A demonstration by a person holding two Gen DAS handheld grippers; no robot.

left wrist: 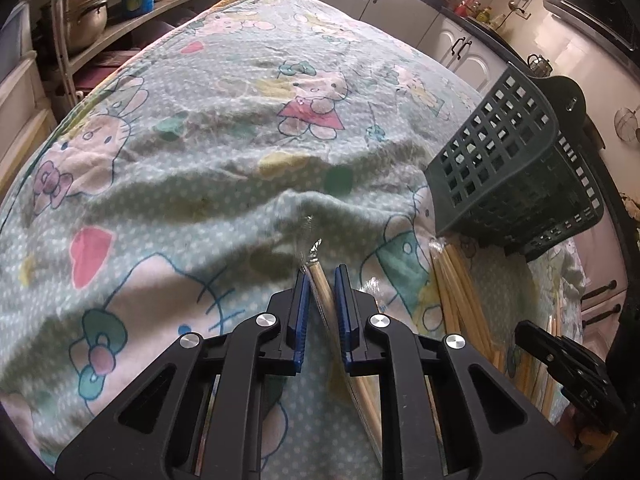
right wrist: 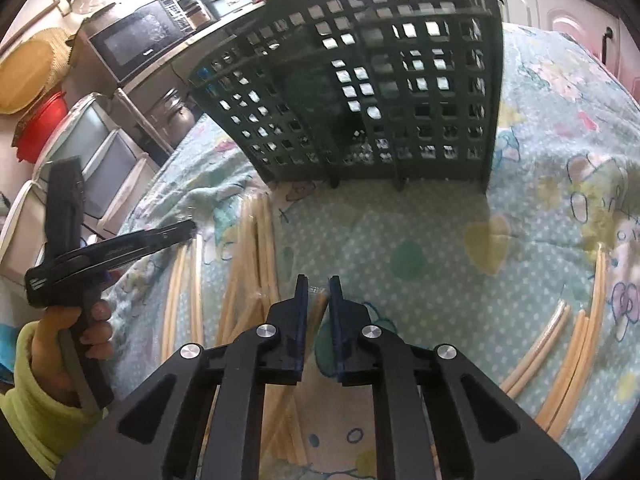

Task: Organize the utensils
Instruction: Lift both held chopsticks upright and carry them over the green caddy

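Observation:
In the left wrist view my left gripper [left wrist: 321,274] is shut on a pair of wooden chopsticks [left wrist: 320,284] in a clear wrapper, which runs back between the blue pads. My right gripper [right wrist: 318,282] is likewise shut on a wrapped pair of chopsticks [right wrist: 316,310] lying on the cloth. A dark green lattice utensil basket [right wrist: 360,80] stands just beyond both grippers. More wrapped chopsticks [right wrist: 256,248] lie in a loose pile between the two grippers, and further pairs [right wrist: 580,340] lie to the right.
A cartoon-print cloth [left wrist: 200,140] covers the table. A hand in a yellow-green sleeve [right wrist: 36,392] holds the left gripper [right wrist: 188,230]. Shelves with pots [left wrist: 88,12] and a microwave [right wrist: 136,40] stand beyond the table edge.

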